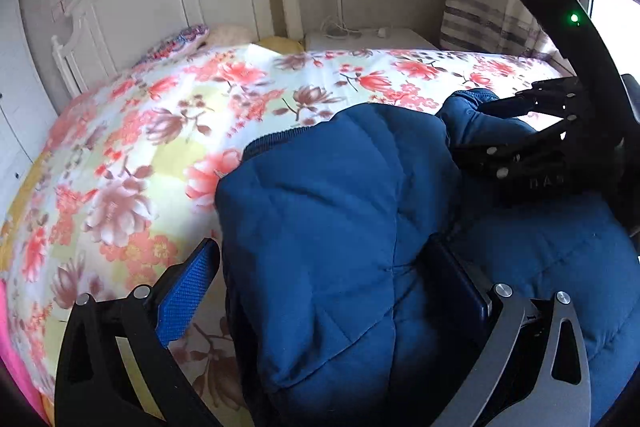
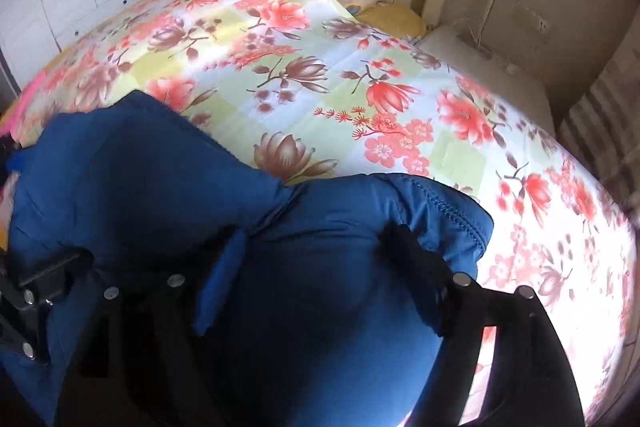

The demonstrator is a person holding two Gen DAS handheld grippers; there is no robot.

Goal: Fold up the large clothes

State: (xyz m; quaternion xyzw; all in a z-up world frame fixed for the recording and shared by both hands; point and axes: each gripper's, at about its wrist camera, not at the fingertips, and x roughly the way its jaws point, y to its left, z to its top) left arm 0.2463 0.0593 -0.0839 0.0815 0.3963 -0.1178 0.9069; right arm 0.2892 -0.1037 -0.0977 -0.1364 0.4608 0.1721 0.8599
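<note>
1. Left wrist view: the blue padded jacket (image 1: 340, 227) is lying bunched on the floral bedspread (image 1: 160, 131). The left gripper (image 1: 320, 275) is standing wide, jacket bulging between its fingers; grip uncertain. The right gripper (image 1: 516, 131) is reaching in at the far fold.
2. Right wrist view: the right gripper (image 2: 316, 275) is gaping, jacket (image 2: 320, 307) between unpressed fingers.

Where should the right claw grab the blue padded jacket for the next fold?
Judging by its pose, grip the stitched edge of the blue padded jacket, coming from above on the near side. That hem is thin, raised and free over the floral bedspread, whereas the quilted body is too bulky.
</note>
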